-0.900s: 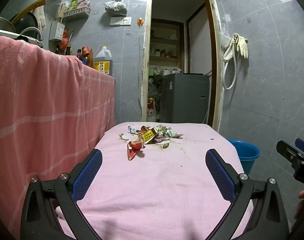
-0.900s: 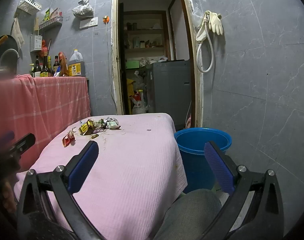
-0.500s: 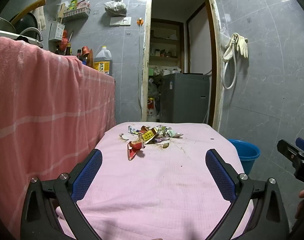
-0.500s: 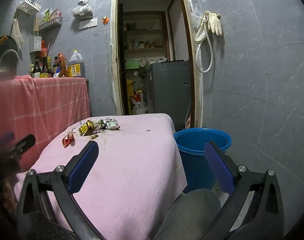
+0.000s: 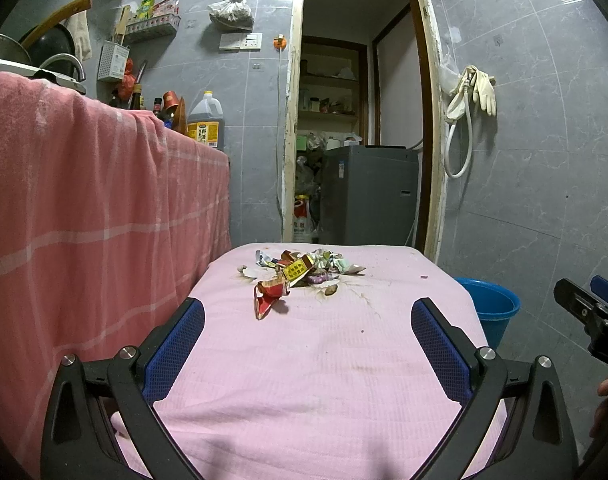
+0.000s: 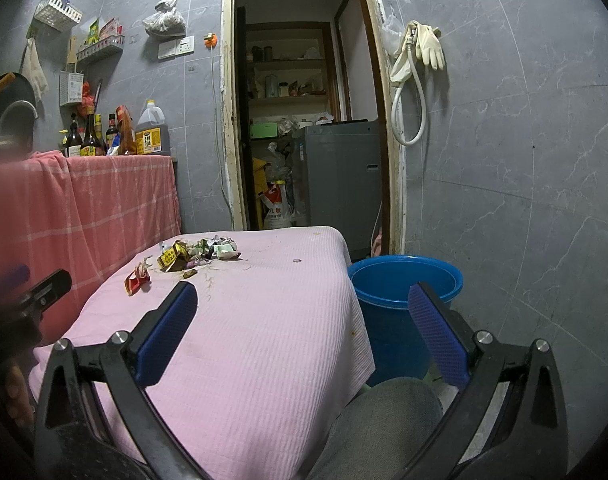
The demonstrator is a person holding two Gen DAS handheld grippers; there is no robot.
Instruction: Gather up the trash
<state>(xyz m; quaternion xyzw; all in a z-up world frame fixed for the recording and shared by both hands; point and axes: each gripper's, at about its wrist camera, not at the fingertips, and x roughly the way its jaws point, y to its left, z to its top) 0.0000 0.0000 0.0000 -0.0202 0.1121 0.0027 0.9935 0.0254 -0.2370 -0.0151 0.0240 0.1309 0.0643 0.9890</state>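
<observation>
Tiles of grey marble pattern covered the walls (image 5: pixel 544 184) around us, and an open doorway (image 5: pixel 360 120) at twelve o'clock showed a grey appliance (image 5: pixel 368 196) and shelves behind it. We saw a counter draped in a salmon-pink checked cloth (image 5: pixel 83 208) filling the nine o'clock side, with an oil jug (image 5: pixel 205 120) and dark bottles (image 6: pixel 88 136) standing along its top. Before us stood a table under a pale pink cloth (image 5: pixel 324 360), stained in spots near its far end. We found a blue bucket (image 6: pixel 404 292) on the floor just beside the table's edge at three o'clock, and a grey-clad knee (image 6: pixel 384 420) showed low in the right wrist view. We held the left gripper (image 5: pixel 308 312) above the near half of the table with its blue-padded jaws spread wide and nothing between them; the right gripper (image 6: pixel 304 300) hung likewise wide and bare, over the table's three o'clock edge and the bucket. Cream rubber gloves (image 5: pixel 480 88) and a white hose hung on the wall at two o'clock. We saw the trash (image 5: pixel 304 268), a small heap of crumpled wrappers and scraps, lying at the far end of the table at twelve o'clock, well apart from both grippers, and a red wrapper (image 5: pixel 269 294) lay just beside the heap at its near edge.
</observation>
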